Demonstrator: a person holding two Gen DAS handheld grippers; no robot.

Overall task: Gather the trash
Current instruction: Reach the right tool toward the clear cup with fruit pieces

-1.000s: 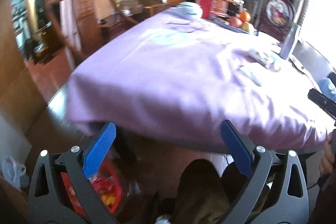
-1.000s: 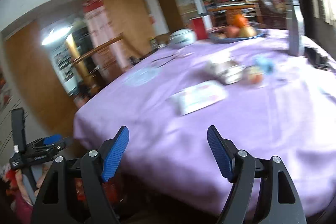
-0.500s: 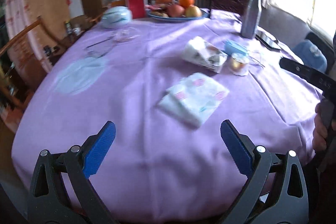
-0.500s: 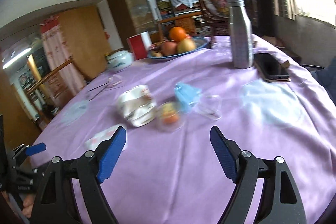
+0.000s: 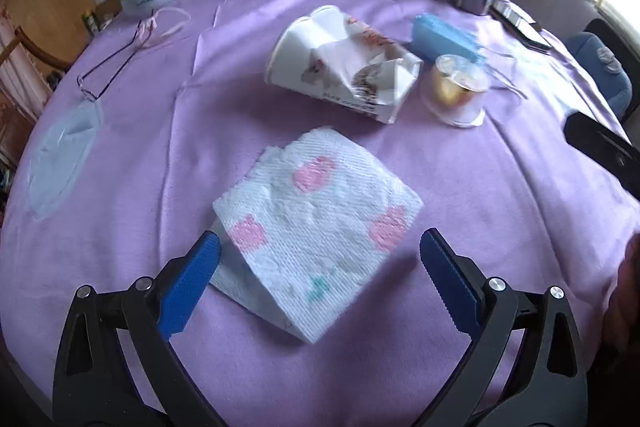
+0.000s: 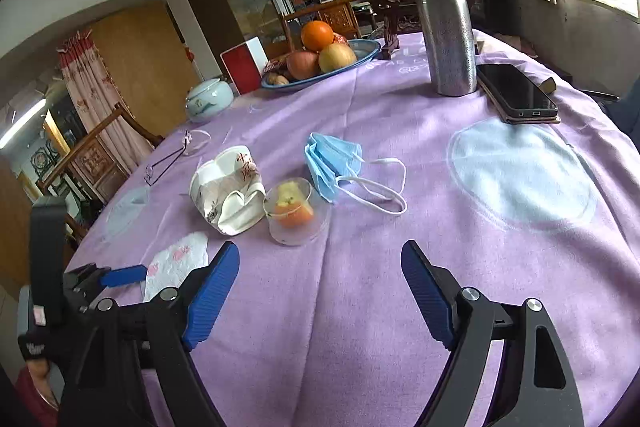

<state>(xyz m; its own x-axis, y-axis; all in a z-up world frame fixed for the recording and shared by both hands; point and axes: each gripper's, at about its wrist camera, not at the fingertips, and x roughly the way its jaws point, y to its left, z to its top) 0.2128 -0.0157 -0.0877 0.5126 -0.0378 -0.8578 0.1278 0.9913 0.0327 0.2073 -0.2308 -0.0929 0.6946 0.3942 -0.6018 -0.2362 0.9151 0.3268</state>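
On purple tablecloth (image 5: 500, 207): folded napkin (image 5: 320, 223), crushed paper cup (image 5: 340, 63), blue mask (image 6: 332, 167). Left gripper (image 5: 320, 267) spread wide over napkin, holding nothing. Right gripper (image 6: 320, 287) likewise released.

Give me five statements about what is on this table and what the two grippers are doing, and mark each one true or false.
1. The left gripper is open, with the paper napkin lying between its fingers. True.
2. The right gripper is shut on the face mask. False: it is open and empty, and the mask lies on the tablecloth farther ahead.
3. The crushed paper cup lies on its side. True.
4. The steel bottle has tipped over. False: it stands upright beside the phone.
5. The small clear plastic cup sits between the crushed paper cup and the face mask. True.
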